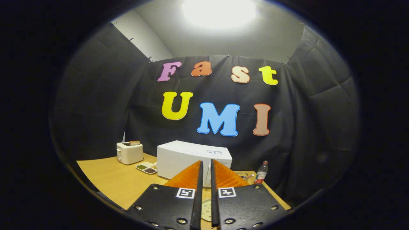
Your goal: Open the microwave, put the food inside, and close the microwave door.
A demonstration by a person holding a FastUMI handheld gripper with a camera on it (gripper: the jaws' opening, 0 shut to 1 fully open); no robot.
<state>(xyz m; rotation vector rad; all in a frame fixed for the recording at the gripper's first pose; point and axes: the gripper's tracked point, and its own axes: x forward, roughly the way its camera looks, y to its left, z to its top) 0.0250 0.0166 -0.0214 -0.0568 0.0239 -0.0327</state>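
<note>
We list: gripper (206,164), fingers nearly together, holding nothing; microwave (191,158) just beyond them, door closed; toaster (129,152) beyond-left; bottle (261,172) to the right.

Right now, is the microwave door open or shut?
Shut. The microwave shows as a closed white box with no door swung out, beyond the gripper, whose fingers are nearly together and hold nothing.
</note>
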